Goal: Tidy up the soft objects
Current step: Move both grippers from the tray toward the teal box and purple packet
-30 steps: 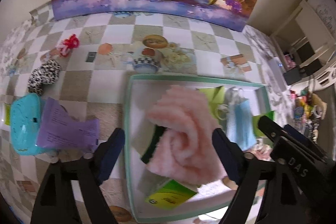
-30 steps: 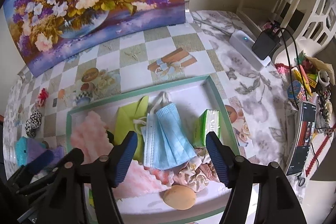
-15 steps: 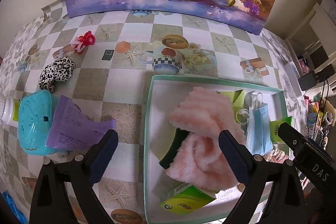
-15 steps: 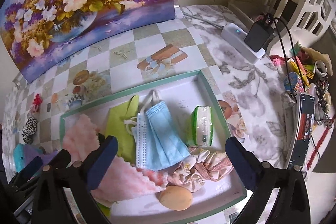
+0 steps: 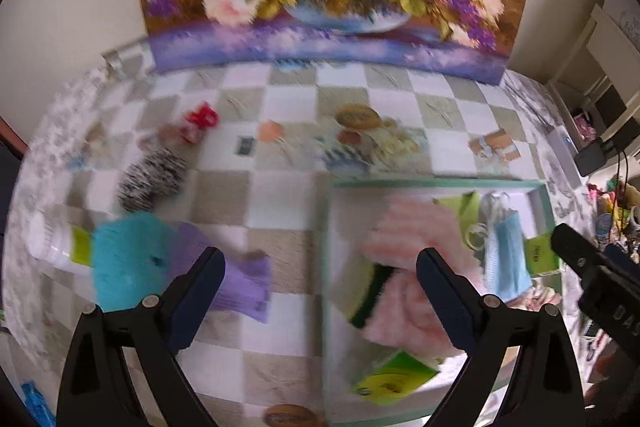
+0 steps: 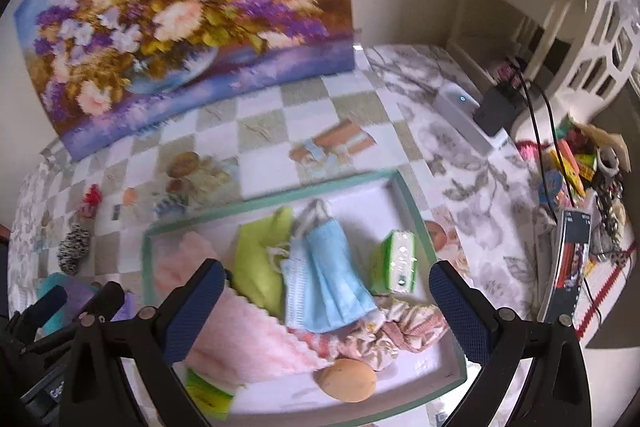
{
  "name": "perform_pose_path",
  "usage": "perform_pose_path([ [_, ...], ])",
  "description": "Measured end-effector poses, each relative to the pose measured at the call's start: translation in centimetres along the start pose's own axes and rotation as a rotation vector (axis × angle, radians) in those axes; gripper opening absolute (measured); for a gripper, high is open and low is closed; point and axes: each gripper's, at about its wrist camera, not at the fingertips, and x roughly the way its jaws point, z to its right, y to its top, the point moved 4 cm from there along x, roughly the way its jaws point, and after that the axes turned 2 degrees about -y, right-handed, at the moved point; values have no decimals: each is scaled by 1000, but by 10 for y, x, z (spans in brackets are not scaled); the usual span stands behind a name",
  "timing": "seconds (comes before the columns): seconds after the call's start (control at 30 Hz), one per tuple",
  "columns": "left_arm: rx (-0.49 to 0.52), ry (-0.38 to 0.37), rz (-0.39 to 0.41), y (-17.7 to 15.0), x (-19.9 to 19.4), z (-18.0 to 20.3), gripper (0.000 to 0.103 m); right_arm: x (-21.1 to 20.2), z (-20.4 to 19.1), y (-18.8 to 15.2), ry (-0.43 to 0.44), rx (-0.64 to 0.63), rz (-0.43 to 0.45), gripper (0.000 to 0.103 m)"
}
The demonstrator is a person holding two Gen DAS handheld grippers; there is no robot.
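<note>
While your left gripper [image 5: 316,287] hangs with its jaws wide and just opened more, nothing sits between them, and the pink fluffy cloth [image 5: 416,267] lies in the green tray [image 5: 326,247] at the lower right of that view. Your right gripper [image 6: 326,297] has just opened wide too and holds nothing; below it, mid-picture, the blue mask [image 6: 328,279] lies in the tray.
</note>
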Motion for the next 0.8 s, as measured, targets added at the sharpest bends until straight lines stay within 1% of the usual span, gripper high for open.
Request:
perform_pose_path([
  [0.07,4,18,24,4,-9,-8,97,-7,-5,2,23,-3,18,103],
  [0.2,-8,23,38,8,-19,-25,97,-16,-19,3,44,-17,40,103],
  [0.37,-35,14,29,8,-24,-47,97,-12,-42,-2,67,-54,22,103],
  [0.47,-63,9,32,7,-29,-64,97,-13,-67,-8,99,-102,18,103],
  [0.57,-88,15,47,8,-38,-86,97,-16,-99,-14,169,-153,9,103],
  [0.63,-108,30,48,8,-39,-101,97,-15,-116,-19,199,-175,-1,103],
  [0.7,-144,44,37,4,-38,-120,97,-14,-135,-25,217,-207,-12,103],
  [0.8,-197,32,24,-3,-38,-146,97,-13,-160,-31,235,-251,-23,103],
])
